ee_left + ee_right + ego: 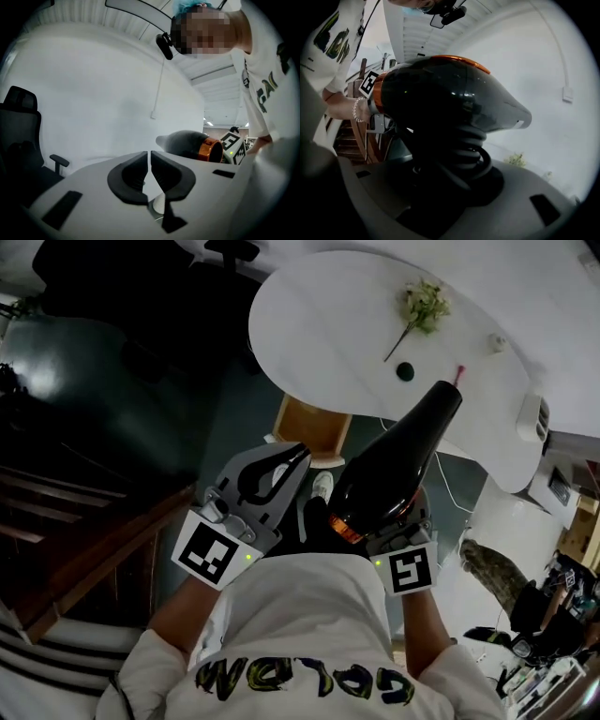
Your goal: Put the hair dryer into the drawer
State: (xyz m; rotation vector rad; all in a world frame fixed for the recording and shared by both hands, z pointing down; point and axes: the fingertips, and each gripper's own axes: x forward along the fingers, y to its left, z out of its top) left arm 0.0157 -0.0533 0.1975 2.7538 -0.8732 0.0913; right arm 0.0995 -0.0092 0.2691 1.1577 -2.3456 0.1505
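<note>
My right gripper [398, 531] is shut on the ribbed handle of a black hair dryer [398, 460] that has an orange ring at its rear. In the head view the dryer's nozzle points up and to the right, toward the table. The right gripper view is filled by the hair dryer [450, 103], with its handle clamped between my right gripper [452, 164] jaws. My left gripper [295, 457] hangs beside it at the left. In the left gripper view my left gripper [150, 157] is shut on nothing, and the hair dryer [187, 143] shows beyond it. No drawer is clearly in view.
A white rounded table [319, 324] lies ahead with a flower sprig [422, 306] and a small dark object [404, 371] on it. A wooden stool [314, 427] stands under its edge. Dark wooden furniture [84, 549] is at the left. A black office chair [21, 136] is nearby.
</note>
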